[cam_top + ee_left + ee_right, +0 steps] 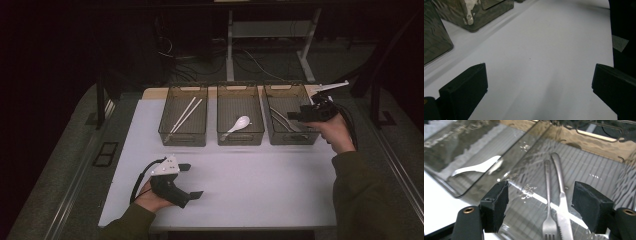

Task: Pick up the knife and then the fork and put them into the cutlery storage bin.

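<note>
Cutlery sorting looks finished: fork (548, 202) and knife (560, 195) lie binned beneath your right tongs (540, 207), jaws apart and empty, while your left tongs (536, 87) gape idle over the bare bench (544, 50).

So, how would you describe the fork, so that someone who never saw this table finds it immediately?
Three clear bins stand in a row at the far side of the white table. Look in the right bin, under the right tool, where two metal pieces lie side by side. The fork has prongs, while the knife beside it has a toothed blade.
</note>
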